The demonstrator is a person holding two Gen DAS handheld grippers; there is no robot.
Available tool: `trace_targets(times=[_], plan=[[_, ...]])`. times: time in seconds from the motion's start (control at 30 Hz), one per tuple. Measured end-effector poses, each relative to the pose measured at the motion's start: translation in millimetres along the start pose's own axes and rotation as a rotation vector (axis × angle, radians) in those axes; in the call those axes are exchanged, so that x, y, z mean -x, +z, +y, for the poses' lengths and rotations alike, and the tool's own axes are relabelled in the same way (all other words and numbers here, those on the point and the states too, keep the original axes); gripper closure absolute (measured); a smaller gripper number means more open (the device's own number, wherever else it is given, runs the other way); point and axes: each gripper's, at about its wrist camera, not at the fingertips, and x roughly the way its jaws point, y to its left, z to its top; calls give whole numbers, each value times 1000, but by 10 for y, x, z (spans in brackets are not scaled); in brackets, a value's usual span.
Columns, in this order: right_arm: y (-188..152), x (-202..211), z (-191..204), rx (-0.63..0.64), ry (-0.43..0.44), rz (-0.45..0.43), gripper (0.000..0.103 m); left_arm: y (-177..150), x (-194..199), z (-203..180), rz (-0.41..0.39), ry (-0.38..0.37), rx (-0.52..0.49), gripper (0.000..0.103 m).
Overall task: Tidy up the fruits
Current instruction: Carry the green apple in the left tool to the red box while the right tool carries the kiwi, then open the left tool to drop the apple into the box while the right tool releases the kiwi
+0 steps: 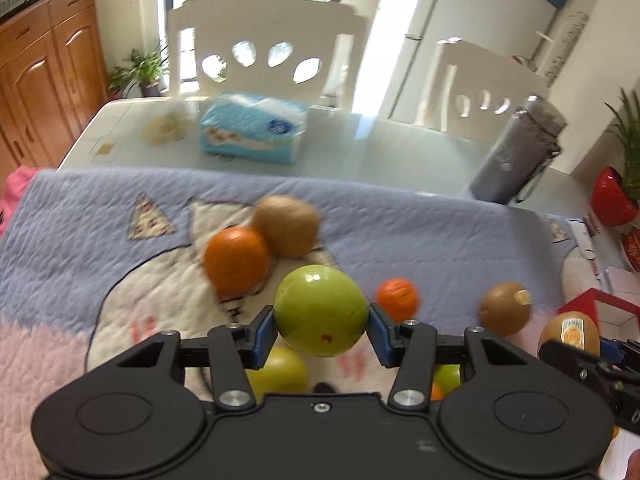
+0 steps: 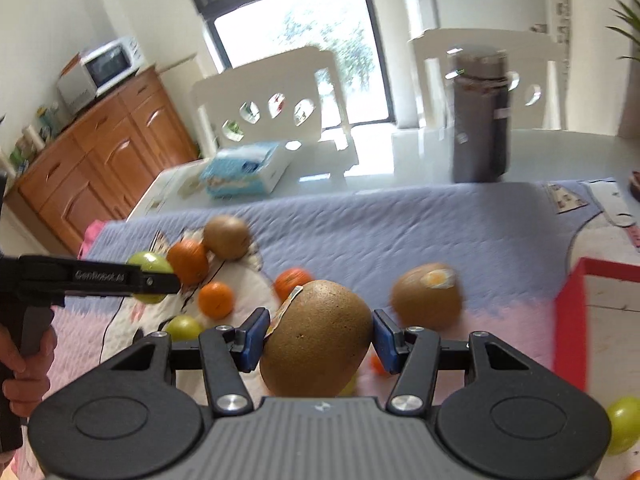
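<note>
My left gripper point(image 1: 321, 326) is shut on a green apple point(image 1: 321, 316) and holds it above the quilted mat point(image 1: 400, 220). My right gripper point(image 2: 319, 340) is shut on a brown kiwi point(image 2: 316, 344) with a sticker; that kiwi also shows in the left wrist view point(image 1: 570, 330). On the mat lie an orange point(image 1: 236, 261), a kiwi point(image 1: 286, 226), a small orange point(image 1: 398, 298) and another kiwi point(image 1: 506, 308). More green apples point(image 1: 280, 372) lie under the left gripper. The left gripper also shows from the side in the right wrist view point(image 2: 152, 278).
A red-rimmed box point(image 2: 572, 320) stands at the right on the mat. A blue tissue pack point(image 1: 254, 126) and a grey bottle point(image 1: 516, 152) stand on the glass table behind. White chairs point(image 1: 264, 48) are at the far edge. A red pot point(image 1: 612, 196) is at the right.
</note>
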Motion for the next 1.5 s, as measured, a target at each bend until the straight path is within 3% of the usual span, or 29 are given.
trace_targets(times=[0.17, 0.37, 0.6, 0.8, 1.1, 1.27, 1.5], plan=[[77, 246, -461, -72, -39, -65, 46, 112, 45, -547, -19, -50, -74, 45], [23, 599, -1245, -194, -117, -118, 46, 169, -43, -1430, 2, -185, -194, 45], [-420, 897, -2071, -313, -254, -92, 46, 12, -279, -2507, 83, -320, -339, 45], [-810, 991, -2486, -401, -289, -50, 46, -219, -546, -3173, 161, -378, -420, 45], [-1050, 848, -2581, -388, -255, 8, 46, -476, -966, -3673, 284, -355, -457, 45], [-1036, 768, -2610, -400, -237, 9, 46, -524, -1088, -3692, 323, -322, -445, 45], [-1019, 791, -2681, -416, -205, 4, 43, -528, -1109, -3672, 339, -301, -439, 36]])
